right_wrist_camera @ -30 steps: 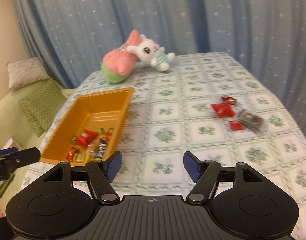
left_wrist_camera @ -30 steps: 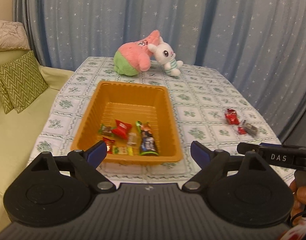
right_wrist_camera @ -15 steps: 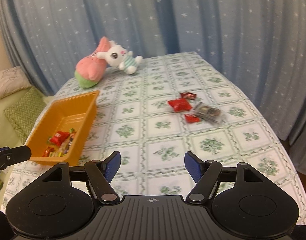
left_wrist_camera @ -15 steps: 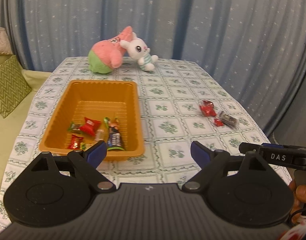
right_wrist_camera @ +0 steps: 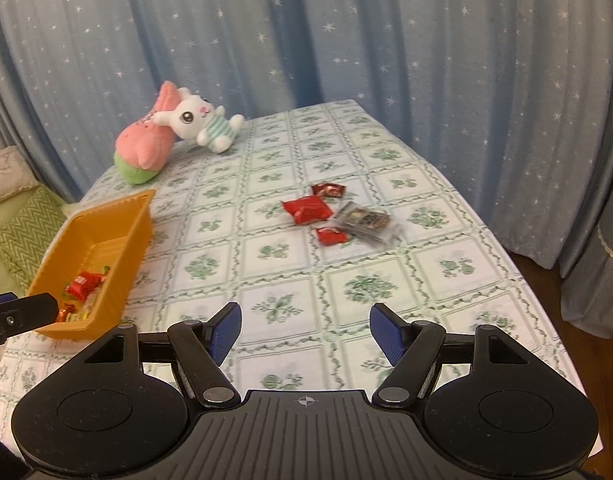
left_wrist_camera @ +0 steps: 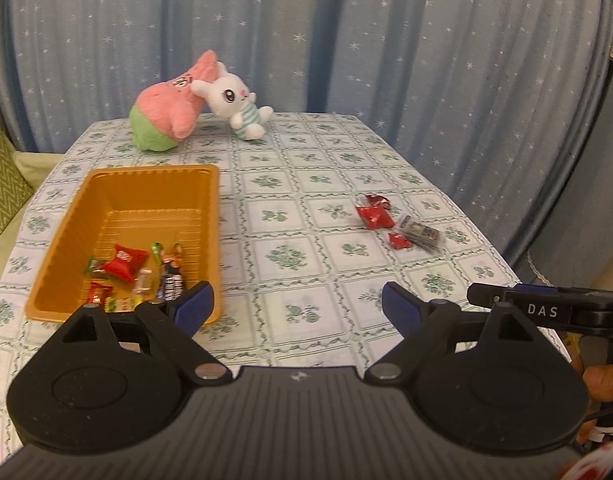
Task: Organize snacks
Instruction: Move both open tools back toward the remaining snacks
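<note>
Behind left tongs (left_wrist_camera: 297,307), tray (left_wrist_camera: 122,184) corner hidden, snack labels unreadable

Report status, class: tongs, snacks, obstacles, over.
Left tongs and right tongs open, empty. Four snacks loose on the tablecloth, others already in the orange tray. Nothing in the way.

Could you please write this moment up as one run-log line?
left gripper: open, empty | right gripper: open, empty | orange tray: some snacks inside | loose snacks: on tablecloth, untouched
</note>
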The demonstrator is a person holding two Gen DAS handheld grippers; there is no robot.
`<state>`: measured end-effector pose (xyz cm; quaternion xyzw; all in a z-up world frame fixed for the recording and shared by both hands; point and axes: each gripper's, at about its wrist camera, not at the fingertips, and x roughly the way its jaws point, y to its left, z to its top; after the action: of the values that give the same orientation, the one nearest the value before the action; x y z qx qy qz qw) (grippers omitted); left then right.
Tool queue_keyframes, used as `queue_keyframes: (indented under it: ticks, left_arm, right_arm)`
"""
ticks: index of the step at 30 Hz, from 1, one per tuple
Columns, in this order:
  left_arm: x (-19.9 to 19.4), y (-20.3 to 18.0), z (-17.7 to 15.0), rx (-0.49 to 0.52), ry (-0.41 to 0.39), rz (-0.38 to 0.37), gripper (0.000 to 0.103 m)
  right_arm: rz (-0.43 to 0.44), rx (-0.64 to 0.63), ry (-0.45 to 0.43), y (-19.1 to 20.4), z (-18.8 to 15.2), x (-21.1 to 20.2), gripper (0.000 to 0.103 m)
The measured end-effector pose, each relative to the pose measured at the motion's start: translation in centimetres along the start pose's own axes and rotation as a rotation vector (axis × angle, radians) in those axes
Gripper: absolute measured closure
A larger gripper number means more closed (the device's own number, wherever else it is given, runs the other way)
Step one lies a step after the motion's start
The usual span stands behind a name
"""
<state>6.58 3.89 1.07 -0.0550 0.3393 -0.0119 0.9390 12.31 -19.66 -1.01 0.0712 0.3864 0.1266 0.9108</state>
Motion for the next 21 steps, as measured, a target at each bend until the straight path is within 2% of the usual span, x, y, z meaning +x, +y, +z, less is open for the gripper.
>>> queue_keyframes:
  ticks: [11, 21]
  left_arm:
    - [3.1, -2.5, 0.6, 0.035, 0.02, -0.031, 0.012]
    - [7.4, -3.8, 1.1, 0.055, 0.044, -0.04, 0.012]
  right_arm:
    - [-0.055, 0.018, 0.012, -3.6, 0.9, 1.9, 0.032]
    - [-0.066, -0.035, 0.023, -6.0, 2.7, 5.8, 0.032]
